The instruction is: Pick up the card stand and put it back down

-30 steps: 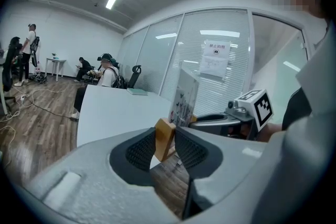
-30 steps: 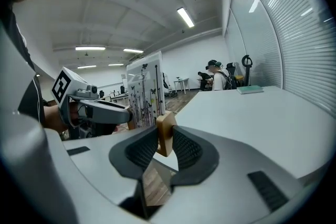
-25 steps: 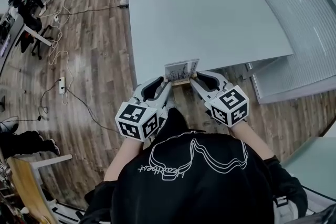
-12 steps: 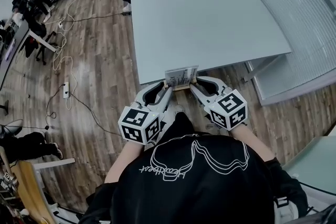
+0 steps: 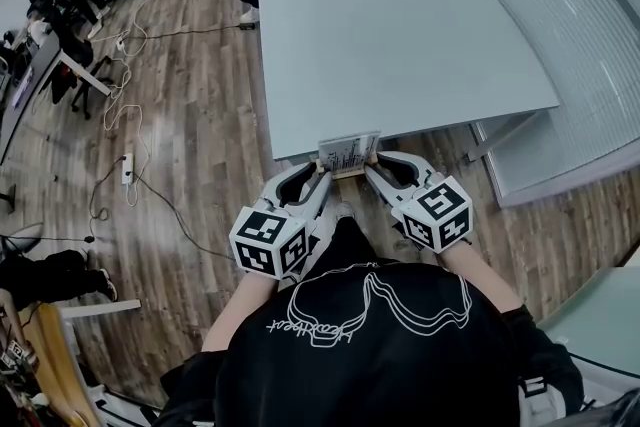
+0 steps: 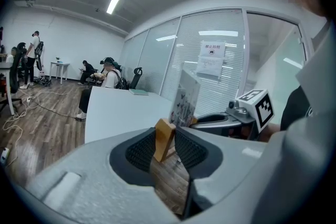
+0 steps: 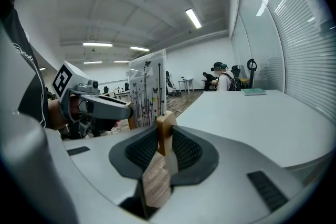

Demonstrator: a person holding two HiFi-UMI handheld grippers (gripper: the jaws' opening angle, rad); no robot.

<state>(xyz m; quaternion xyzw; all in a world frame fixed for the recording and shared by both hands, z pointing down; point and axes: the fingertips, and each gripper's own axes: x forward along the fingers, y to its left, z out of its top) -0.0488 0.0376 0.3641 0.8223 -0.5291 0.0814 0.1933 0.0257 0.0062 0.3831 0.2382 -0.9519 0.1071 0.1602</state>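
You have the card stand (image 5: 347, 155) at the near edge of the table (image 5: 400, 35). The left gripper (image 5: 318, 177) and right gripper (image 5: 372, 172) each pinch one end of its wooden base. It appears lifted. Next, lower it level onto the table, then release.

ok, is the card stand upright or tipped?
Upright. The card stand holds its card vertical; left gripper and right gripper grip its base ends.
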